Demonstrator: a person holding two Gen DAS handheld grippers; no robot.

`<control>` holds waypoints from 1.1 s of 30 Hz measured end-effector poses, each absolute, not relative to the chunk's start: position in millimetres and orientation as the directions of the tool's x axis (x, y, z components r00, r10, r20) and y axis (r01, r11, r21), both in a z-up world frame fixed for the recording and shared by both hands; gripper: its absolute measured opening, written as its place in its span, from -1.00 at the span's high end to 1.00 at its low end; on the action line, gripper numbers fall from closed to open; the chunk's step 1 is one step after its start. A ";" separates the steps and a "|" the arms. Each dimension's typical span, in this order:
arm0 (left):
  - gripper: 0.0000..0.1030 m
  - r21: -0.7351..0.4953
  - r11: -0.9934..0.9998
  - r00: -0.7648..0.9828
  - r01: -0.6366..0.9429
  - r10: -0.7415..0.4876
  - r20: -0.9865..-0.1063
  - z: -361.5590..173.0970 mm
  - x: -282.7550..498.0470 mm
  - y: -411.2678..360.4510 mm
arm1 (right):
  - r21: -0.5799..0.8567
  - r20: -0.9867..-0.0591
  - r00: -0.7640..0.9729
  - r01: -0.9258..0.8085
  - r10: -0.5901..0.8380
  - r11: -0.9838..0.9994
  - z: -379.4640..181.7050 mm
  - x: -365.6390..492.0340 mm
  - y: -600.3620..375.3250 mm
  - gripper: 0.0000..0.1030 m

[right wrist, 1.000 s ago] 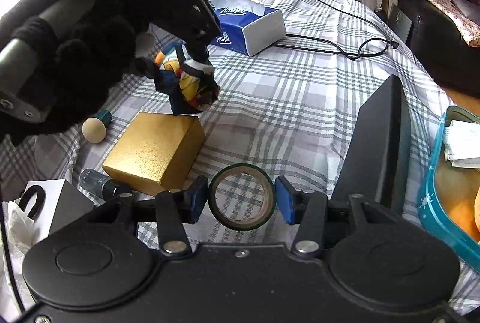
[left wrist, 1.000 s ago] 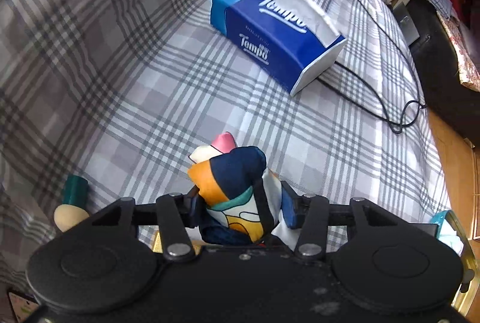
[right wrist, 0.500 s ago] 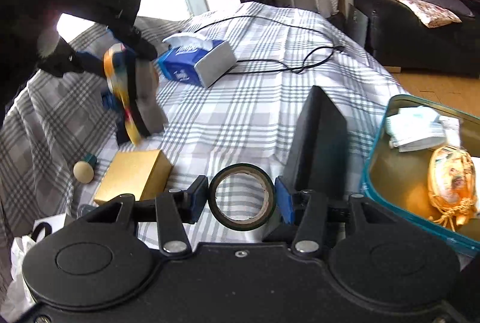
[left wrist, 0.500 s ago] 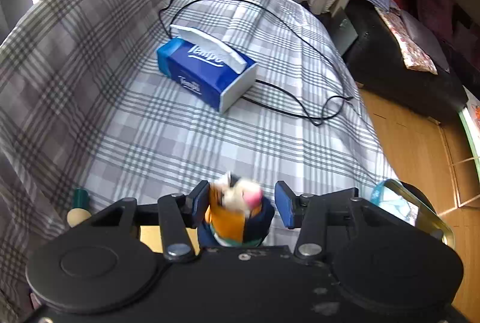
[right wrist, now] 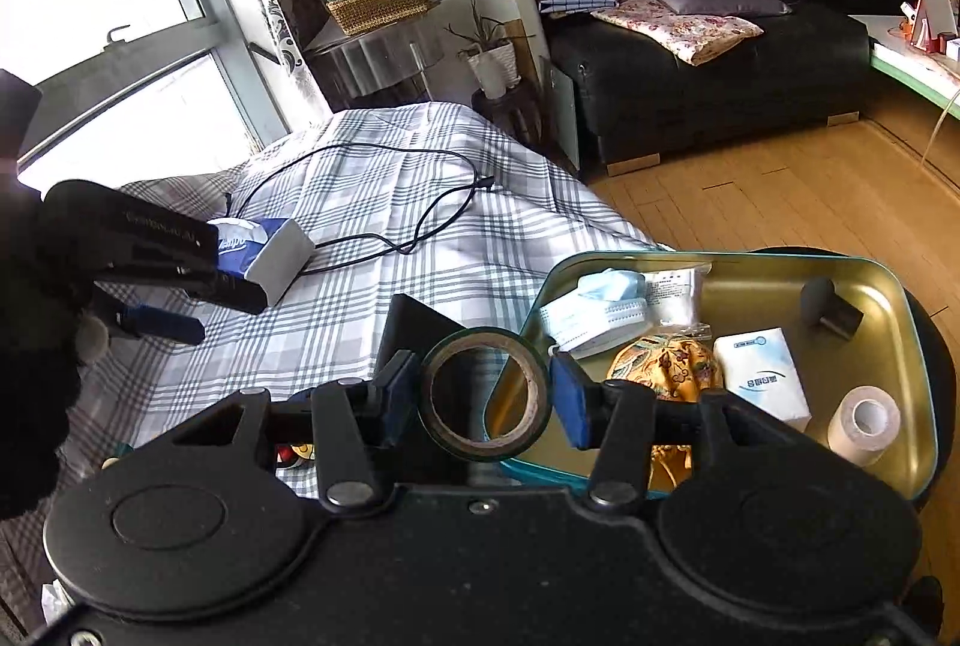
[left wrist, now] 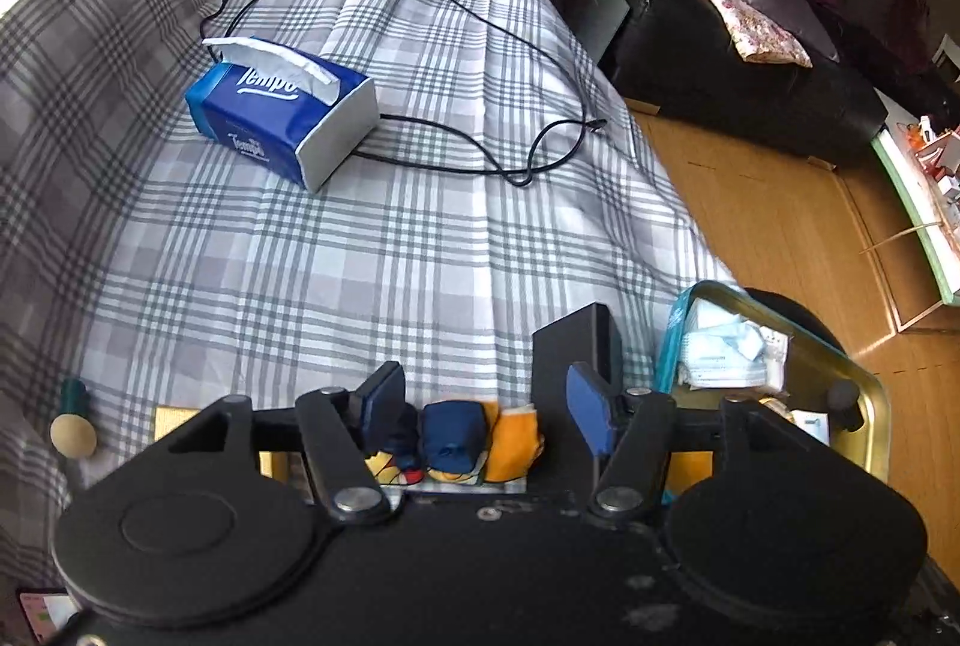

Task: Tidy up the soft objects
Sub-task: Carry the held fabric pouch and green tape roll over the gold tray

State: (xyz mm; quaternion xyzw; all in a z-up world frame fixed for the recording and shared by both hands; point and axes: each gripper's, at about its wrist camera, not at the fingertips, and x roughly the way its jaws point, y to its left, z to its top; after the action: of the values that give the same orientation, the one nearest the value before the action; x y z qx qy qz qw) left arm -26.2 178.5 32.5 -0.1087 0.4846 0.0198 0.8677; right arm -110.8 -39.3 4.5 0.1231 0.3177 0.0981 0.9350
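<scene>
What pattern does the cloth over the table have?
The cloth has a grey and white check pattern, clearest in the left wrist view.

Black tongs [left wrist: 483, 409] with blue pads [left wrist: 585, 409], silver screws, fuzzy black glove [right wrist: 30, 346].

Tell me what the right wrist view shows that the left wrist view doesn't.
Only the right wrist view: the right gripper shut on the tape roll, the clear tape roll, white tissue pack and patterned pouch in the tin, and the left gripper from outside.
Only the left wrist view: the left gripper, its jaws just opened, with the colourful cloth loose between them; the gold box.
Both: the tissue box, black cable, checked cloth, tin and face masks.
</scene>
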 end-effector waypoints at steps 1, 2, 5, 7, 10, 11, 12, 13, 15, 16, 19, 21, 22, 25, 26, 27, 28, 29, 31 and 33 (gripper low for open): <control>-0.14 -0.162 0.976 0.521 -0.147 -0.063 -0.851 26.6 -27.4 182.7 | 0.295 -0.567 0.778 -0.114 0.270 0.949 4.7 -110.3 -37.7 0.05; -0.20 -0.158 0.975 0.512 -0.154 -0.058 -0.857 21.4 -28.0 186.0 | 0.295 -0.565 0.778 -0.123 0.277 0.948 4.8 -110.3 -36.6 0.05; -0.40 -0.136 0.976 0.496 -0.170 -0.035 -0.868 5.4 -26.8 192.4 | 0.286 -0.565 0.771 -0.151 0.293 0.946 4.6 -112.5 -31.9 0.05; -0.40 -0.101 0.984 0.491 -0.149 -0.015 -0.871 -4.5 -26.6 191.7 | 0.287 -0.572 0.761 -0.165 0.307 0.944 2.0 -112.3 -27.8 0.05; -0.40 -0.040 0.998 0.474 -0.049 -0.012 -0.880 -19.9 -30.1 186.9 | 0.287 -0.584 0.745 -0.179 0.320 0.941 -1.4 -113.6 -24.4 0.05; -0.40 -0.025 1.000 0.472 -0.004 -0.020 -0.881 -23.4 -31.5 185.1 | 0.286 -0.589 0.741 -0.183 0.323 0.941 -2.3 -114.2 -23.6 0.05; -0.40 -0.013 0.999 0.470 0.049 -0.034 -0.882 -27.2 -33.2 182.5 | 0.285 -0.593 0.736 -0.188 0.327 0.940 -3.6 -114.1 -22.4 0.05; -0.40 -0.004 0.995 0.468 0.099 -0.050 -0.882 -30.6 -34.4 180.3 | 0.285 -0.597 0.731 -0.192 0.331 0.939 -4.9 -114.3 -21.0 0.05; -0.43 -0.003 0.985 0.464 0.171 -0.083 -0.882 -35.9 -35.2 179.2 | 0.285 -0.599 0.727 -0.198 0.335 0.938 -6.6 -114.1 -18.6 0.05; -0.43 -0.009 0.978 0.451 0.206 -0.103 -0.886 -40.3 -33.8 178.5 | 0.287 -0.600 0.725 -0.199 0.338 0.937 -7.1 -113.3 -18.1 0.05; -0.44 -0.003 0.963 0.437 0.269 -0.124 -0.891 -51.7 -27.8 174.8 | 0.297 -0.600 0.721 -0.201 0.346 0.934 -8.5 -110.2 -16.6 0.05; -0.49 -0.008 0.955 0.423 0.297 -0.139 -0.895 -59.1 -21.5 172.5 | 0.298 -0.601 0.720 -0.201 0.347 0.933 -9.0 -107.7 -16.1 0.05; -0.51 -0.002 0.952 0.418 0.306 -0.136 -0.898 -63.4 -17.4 170.8 | 0.298 -0.601 0.720 -0.201 0.347 0.933 -9.1 -107.5 -16.0 0.05; -0.54 0.026 0.950 0.407 0.310 -0.109 -0.907 -74.7 -2.7 166.6 | 0.300 -0.602 0.719 -0.199 0.347 0.933 -9.3 -105.8 -15.8 0.05; -0.59 0.021 0.951 0.401 0.308 -0.110 -0.909 -77.3 2.5 167.2 | 0.299 -0.603 0.720 -0.196 0.344 0.934 -9.5 -104.8 -15.9 0.05; -0.61 0.014 0.953 0.393 0.302 -0.111 -0.913 -80.5 8.6 167.3 | 0.300 -0.604 0.720 -0.193 0.343 0.934 -9.9 -103.8 -16.1 0.05; -0.62 0.000 0.955 0.382 0.297 -0.118 -0.917 -84.4 14.9 168.2 | 0.301 -0.604 0.720 -0.190 0.341 0.934 -10.5 -102.4 -16.5 0.05; -0.65 -0.011 0.956 0.369 0.293 -0.124 -0.921 -88.3 20.8 168.8 | 0.302 -0.605 0.721 -0.185 0.339 0.935 -11.0 -100.2 -17.0 0.05; -0.67 -0.023 0.960 0.349 0.280 -0.123 -0.929 -97.7 31.9 169.0 | 0.304 -0.607 0.722 -0.176 0.333 0.936 -11.2 -96.3 -17.5 0.05; -0.79 -0.042 0.963 0.342 0.266 -0.135 -0.930 -104.9 37.7 170.6 | 0.306 -0.608 0.723 -0.168 0.328 0.937 -11.3 -92.8 -18.7 0.05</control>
State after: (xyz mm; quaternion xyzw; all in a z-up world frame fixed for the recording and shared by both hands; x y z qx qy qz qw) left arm 37.7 170.6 -104.9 0.0585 0.5604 -0.1225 0.8170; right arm -92.8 -18.7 -11.3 0.1152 0.3472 0.1349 0.9209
